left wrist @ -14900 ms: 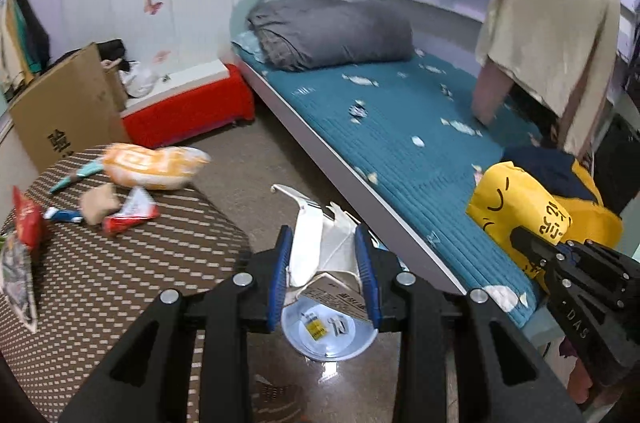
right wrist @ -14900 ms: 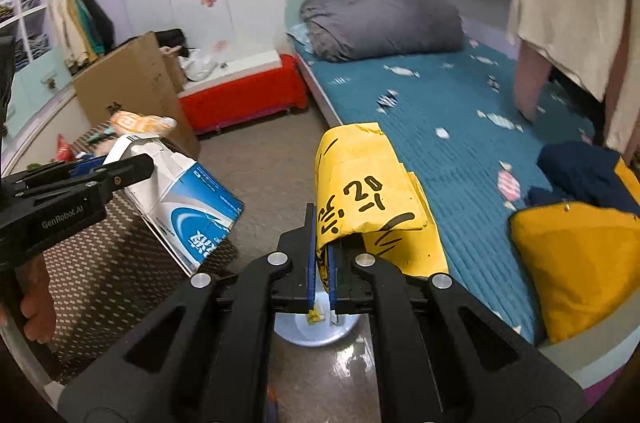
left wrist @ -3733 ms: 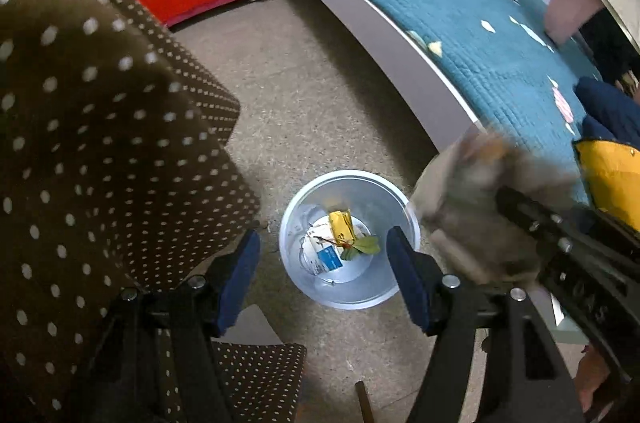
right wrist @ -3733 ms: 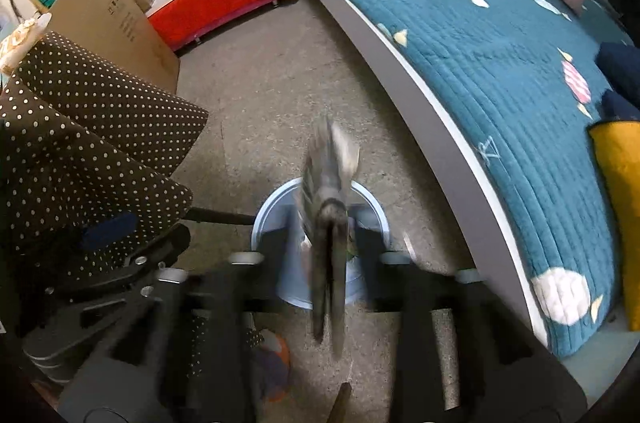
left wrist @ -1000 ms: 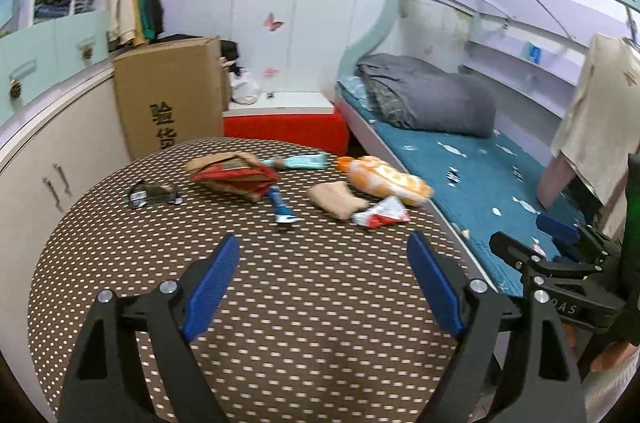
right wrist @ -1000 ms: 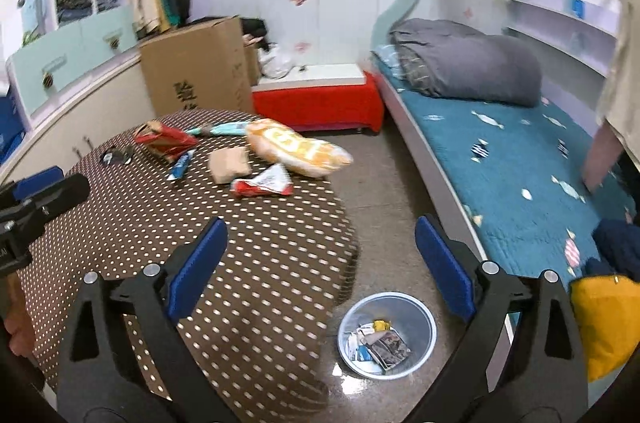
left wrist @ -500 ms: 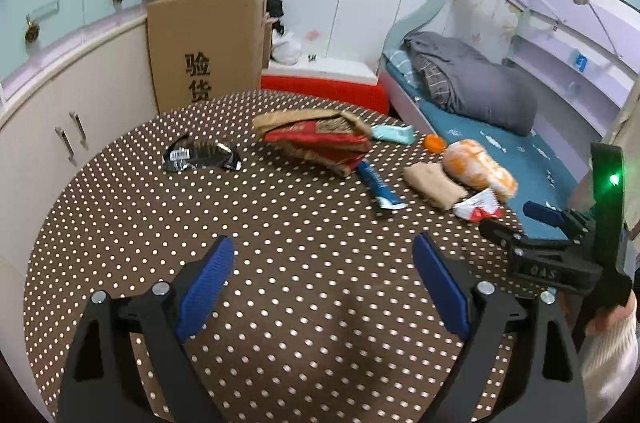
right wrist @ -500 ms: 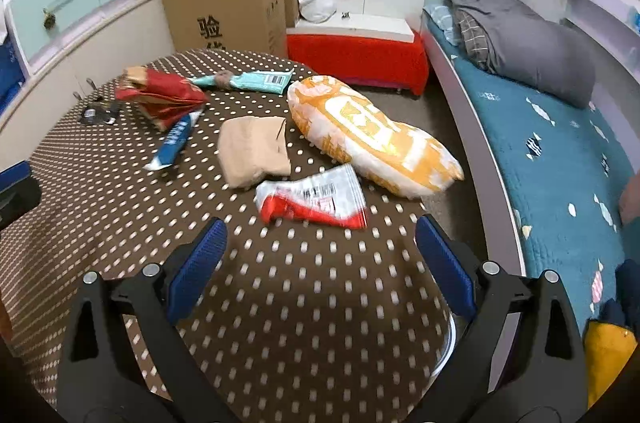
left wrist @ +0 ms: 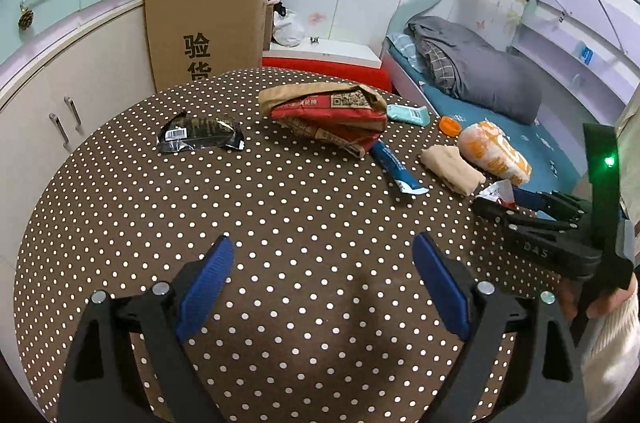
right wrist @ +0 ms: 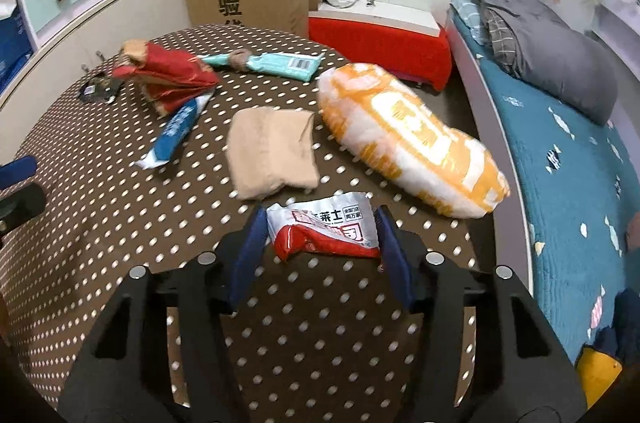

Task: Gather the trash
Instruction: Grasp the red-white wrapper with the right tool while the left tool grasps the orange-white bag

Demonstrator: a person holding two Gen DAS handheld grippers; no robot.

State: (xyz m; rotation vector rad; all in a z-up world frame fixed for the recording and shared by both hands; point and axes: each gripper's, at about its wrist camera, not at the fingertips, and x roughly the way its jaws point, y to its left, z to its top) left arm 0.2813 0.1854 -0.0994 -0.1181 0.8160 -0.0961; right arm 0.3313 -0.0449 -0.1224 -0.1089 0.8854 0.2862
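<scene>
**Mia:** Look, the right gripper [right wrist: 320,247] is closing its jaws. The red and white wrapper [right wrist: 326,229] lies flat between them, near the right edge of the surface [right wrist: 300,343]. I can't see the jaws pressing it yet.

**Ben:** What could go wrong?

**Mia:** The wrapper is thin and crinkly. The jaws may just push it along the surface, or fold it and catch only a corner. Then it could slip out and fall.

**Ben:** And that big orange and white bag [right wrist: 408,139]?

**Mia:** It hangs a bit over the right edge, just beside the wrapper. A bump could knock it off onto the floor.

**Ben:** What about the left gripper [left wrist: 320,287]?

**Mia:** Its jaws are wide apart with nothing in them, over the near side. The beige cloth [right wrist: 272,153] and blue wrapper [right wrist: 176,131] lie farther in.
</scene>
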